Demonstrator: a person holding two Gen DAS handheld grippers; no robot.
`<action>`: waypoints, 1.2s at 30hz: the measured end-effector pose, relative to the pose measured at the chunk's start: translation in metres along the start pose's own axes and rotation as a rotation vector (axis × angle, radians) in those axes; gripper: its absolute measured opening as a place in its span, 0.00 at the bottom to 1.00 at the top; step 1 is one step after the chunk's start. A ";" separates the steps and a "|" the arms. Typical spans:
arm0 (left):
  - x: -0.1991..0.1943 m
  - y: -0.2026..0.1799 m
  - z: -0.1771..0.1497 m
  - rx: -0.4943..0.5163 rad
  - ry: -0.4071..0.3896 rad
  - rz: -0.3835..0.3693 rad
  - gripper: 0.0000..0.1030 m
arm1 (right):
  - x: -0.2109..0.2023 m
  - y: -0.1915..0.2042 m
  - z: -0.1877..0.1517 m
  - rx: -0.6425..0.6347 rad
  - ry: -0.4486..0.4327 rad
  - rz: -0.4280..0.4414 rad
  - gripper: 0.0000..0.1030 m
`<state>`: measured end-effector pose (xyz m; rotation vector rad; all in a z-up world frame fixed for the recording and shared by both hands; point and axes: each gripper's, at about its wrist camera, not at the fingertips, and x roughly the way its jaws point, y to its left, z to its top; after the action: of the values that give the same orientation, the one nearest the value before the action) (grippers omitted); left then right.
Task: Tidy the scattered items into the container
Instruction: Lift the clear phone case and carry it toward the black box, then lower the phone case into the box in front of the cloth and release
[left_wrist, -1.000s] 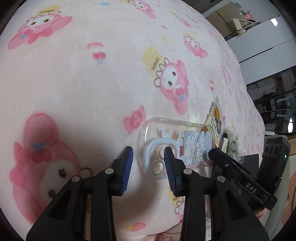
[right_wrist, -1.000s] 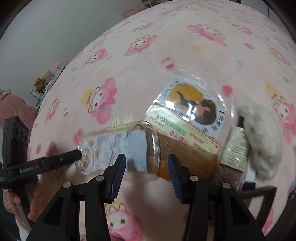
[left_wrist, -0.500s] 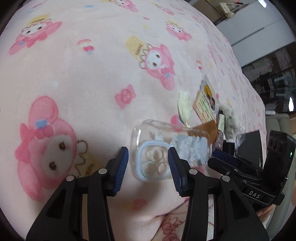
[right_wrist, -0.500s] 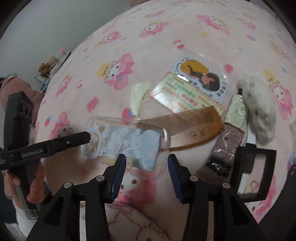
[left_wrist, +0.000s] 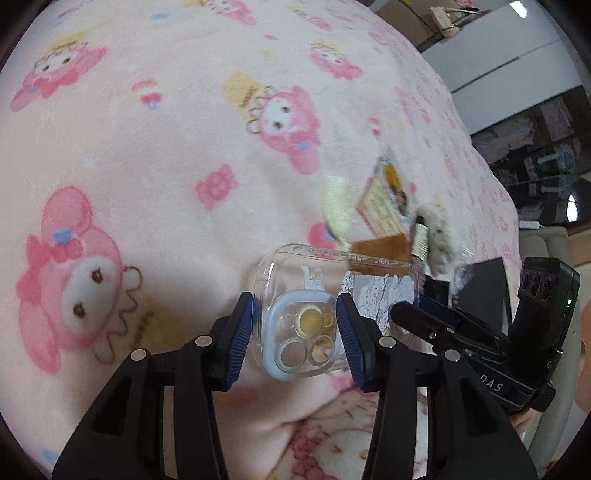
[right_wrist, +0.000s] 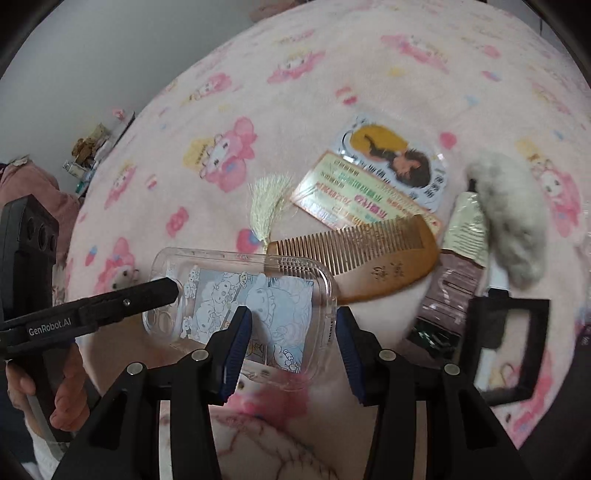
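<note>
Left wrist view: clear phone case (left_wrist: 369, 291) with cartoon print, flat on the pink blanket (left_wrist: 147, 166), camera-ring end framed between the blue pads of the left gripper (left_wrist: 294, 325); jaws just been opening, parted now, pads not pressing the case. Right wrist view: opposite end of the case under the right gripper (right_wrist: 290, 332), jaws apart, nothing clamped. Wooden comb (right_wrist: 369, 258) touching the case's far corner, cream tassel (right_wrist: 267, 206) just beyond. Green card (right_wrist: 354, 199) and photo card (right_wrist: 399, 158) farther out past the comb. Grey plush (right_wrist: 513, 221) well to the case's right, black box (right_wrist: 539, 343) below it. Hand (right_wrist: 70, 398) gripping the left handle.
</note>
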<state>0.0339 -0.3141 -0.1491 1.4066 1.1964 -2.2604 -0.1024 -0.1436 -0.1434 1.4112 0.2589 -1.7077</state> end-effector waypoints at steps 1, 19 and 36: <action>-0.006 -0.007 -0.002 0.013 -0.004 -0.008 0.44 | -0.011 0.001 -0.003 0.001 -0.016 -0.002 0.42; -0.017 -0.264 -0.094 0.452 0.024 -0.168 0.45 | -0.249 -0.111 -0.142 0.187 -0.352 -0.209 0.42; 0.151 -0.386 -0.148 0.525 0.281 -0.125 0.47 | -0.255 -0.291 -0.222 0.489 -0.295 -0.241 0.41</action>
<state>-0.1647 0.0758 -0.1042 1.9332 0.7998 -2.6603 -0.1681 0.2950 -0.0989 1.4824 -0.1730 -2.2576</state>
